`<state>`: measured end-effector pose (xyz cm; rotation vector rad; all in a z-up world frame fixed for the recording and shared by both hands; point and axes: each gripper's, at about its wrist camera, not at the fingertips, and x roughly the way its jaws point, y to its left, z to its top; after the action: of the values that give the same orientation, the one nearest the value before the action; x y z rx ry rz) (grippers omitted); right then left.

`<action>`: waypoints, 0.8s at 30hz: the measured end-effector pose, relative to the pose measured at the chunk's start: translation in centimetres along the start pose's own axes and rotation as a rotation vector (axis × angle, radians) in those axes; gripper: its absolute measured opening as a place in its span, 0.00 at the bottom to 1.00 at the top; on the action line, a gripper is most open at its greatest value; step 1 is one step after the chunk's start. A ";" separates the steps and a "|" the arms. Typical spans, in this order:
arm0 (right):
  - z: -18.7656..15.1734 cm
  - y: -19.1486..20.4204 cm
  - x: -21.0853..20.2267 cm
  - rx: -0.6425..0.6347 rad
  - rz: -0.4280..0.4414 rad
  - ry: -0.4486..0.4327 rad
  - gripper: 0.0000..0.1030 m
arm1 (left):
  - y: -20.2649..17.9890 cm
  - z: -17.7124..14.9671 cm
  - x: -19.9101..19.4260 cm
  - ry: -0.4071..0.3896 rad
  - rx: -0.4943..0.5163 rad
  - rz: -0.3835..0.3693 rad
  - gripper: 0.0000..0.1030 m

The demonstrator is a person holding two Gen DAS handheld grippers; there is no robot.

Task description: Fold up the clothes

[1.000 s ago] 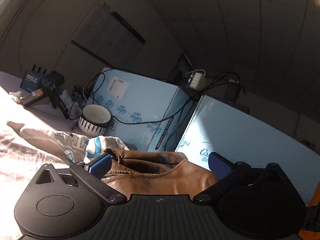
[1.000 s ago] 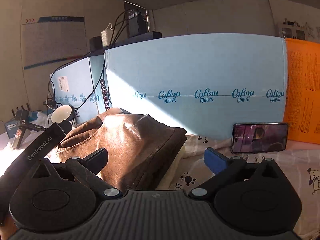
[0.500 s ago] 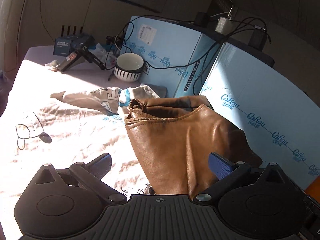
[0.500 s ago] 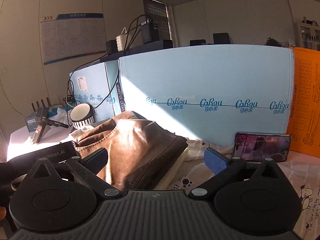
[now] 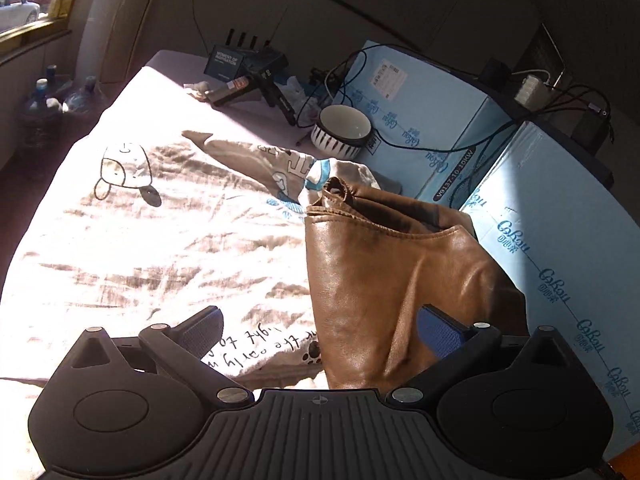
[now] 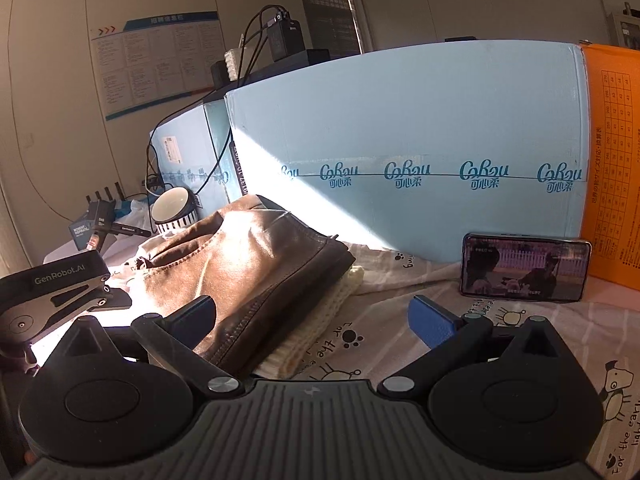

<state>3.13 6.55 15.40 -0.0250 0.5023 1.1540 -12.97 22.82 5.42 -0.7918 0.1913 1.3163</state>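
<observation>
Both grippers are spread wide and holding nothing right now; the left gripper [image 5: 318, 330] hovers over the near end of the folded brown leather garment [image 5: 392, 280], and the right gripper [image 6: 316, 316] sits just in front of the same piece from the other side. The garment lies folded on the cartoon-print white bedsheet [image 5: 160, 240], on top of a cream knitted piece [image 6: 320, 320] and close to the pale blue cardboard boxes [image 6: 400, 140]; a grey printed shirt [image 5: 260, 160] lies crumpled behind it, near the black-and-white striped bowl [image 5: 342, 130].

My take: the leather fold looks done, so the step in hand is probably squaring it up or going for that grey shirt next. If it's tidying, I'd press the top flap flat rather than pinch it, since leather is stiff and likes to spring back open; nudge the edges in line with the knit underneath. If it's the shirt, reach past the bowl side carefully, grab a shoulder seam, and drag it onto open sheet before folding; watch the black phone [image 6: 526, 268] propped against the box on the right.

Versus a second ago: the left gripper was low against the garment's collar end; now it has pulled up and back, so the whole sheet shows; the right view has barely shifted, just backed off a bit.
</observation>
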 end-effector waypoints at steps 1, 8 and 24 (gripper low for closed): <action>-0.2 0.1 0.2 0.001 0.012 -0.004 1.00 | -0.3 -0.6 0.3 -0.020 0.033 0.007 1.00; -1.8 0.3 2.1 -0.028 -0.040 -0.033 1.00 | -1.8 -2.4 0.9 -0.164 0.256 0.030 1.00; -3.2 -0.4 2.8 0.009 -0.035 -0.099 1.00 | -2.1 -3.7 -0.2 -0.280 0.328 -0.023 1.00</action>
<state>3.18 7.92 11.34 0.0308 0.4176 1.1129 -9.98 20.27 3.67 -0.3276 0.1679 1.3167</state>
